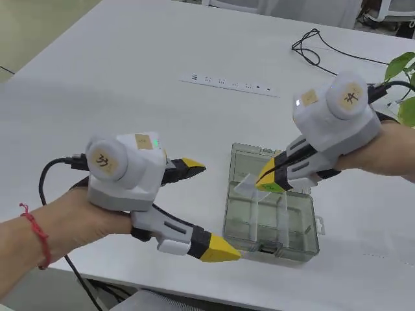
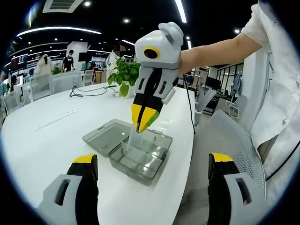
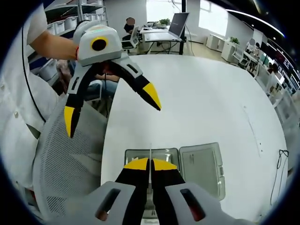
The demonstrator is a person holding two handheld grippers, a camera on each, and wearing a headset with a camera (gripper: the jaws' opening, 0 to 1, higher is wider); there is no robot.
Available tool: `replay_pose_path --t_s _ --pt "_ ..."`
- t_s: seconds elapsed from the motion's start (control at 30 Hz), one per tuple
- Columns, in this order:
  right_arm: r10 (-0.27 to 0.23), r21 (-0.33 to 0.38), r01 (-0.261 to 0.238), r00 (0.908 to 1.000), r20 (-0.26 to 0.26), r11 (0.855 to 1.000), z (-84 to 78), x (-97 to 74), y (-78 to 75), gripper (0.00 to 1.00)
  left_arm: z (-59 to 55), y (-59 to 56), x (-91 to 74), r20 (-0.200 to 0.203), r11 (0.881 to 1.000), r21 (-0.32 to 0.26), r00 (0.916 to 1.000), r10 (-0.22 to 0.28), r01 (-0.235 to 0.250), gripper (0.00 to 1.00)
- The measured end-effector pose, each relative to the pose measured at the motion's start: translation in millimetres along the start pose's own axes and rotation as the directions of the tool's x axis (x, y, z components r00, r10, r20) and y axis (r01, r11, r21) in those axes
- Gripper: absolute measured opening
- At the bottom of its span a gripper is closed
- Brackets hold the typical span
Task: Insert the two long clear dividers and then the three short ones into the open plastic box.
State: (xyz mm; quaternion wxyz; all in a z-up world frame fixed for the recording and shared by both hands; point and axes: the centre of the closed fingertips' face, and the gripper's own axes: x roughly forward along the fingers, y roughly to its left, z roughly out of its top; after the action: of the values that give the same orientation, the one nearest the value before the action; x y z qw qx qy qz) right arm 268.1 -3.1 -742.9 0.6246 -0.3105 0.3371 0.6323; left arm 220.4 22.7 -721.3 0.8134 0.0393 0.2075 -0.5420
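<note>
The open clear plastic box point(image 1: 305, 238) lies on the white table near its front edge, lid point(image 1: 245, 157) folded back. Clear dividers point(image 1: 283, 210) stand inside it. My right gripper point(image 1: 266, 179) is shut on a clear divider point(image 1: 248, 188), holding it over the box's left part; that divider point(image 2: 133, 139) hangs from the right gripper point(image 2: 142, 123) above the box point(image 2: 140, 161). Edge-on, the divider point(image 3: 150, 152) is a thin line between the right gripper's point(image 3: 150, 164) tips. My left gripper point(image 1: 209, 207) is open with nothing in it, just left of the box, also seen as the left gripper point(image 3: 111, 110).
A white power strip point(image 1: 233, 84) lies mid-table, black cables point(image 1: 318, 48) at the back right, and a green plant point(image 1: 403, 71) at the right edge. A grey mesh chair point(image 3: 70, 173) stands at the table's near side. Bare table spreads to the left and behind the box.
</note>
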Motion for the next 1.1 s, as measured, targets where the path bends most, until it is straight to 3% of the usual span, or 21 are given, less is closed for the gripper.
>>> replay_pose_path --t_s 0.3,0.5,0.7,1.1 --pt "0.012 0.013 -0.012 0.9995 -0.028 1.0 -10.6 13.2 5.0 0.03 -4.1 3.4 -4.8 0.009 1.0 -0.024 0.9998 0.019 -0.019 1.0" --pt "0.021 0.015 -0.02 0.999 -0.039 1.0 -16.5 17.2 0.4 0.03 -3.9 3.4 -5.3 0.014 0.999 -0.033 0.9997 0.022 -0.022 1.0" --pt "0.023 0.016 -0.022 0.9992 -0.032 1.0 -15.7 21.0 -0.2 0.02 -4.8 5.3 -5.2 0.019 0.999 -0.041 0.9995 0.024 -0.023 1.0" --pt "0.027 0.0 -0.027 0.9971 -0.071 1.0 -17.2 43.8 1.1 0.02 -4.4 6.4 -4.8 0.026 0.998 -0.052 0.9994 0.021 -0.019 1.0"
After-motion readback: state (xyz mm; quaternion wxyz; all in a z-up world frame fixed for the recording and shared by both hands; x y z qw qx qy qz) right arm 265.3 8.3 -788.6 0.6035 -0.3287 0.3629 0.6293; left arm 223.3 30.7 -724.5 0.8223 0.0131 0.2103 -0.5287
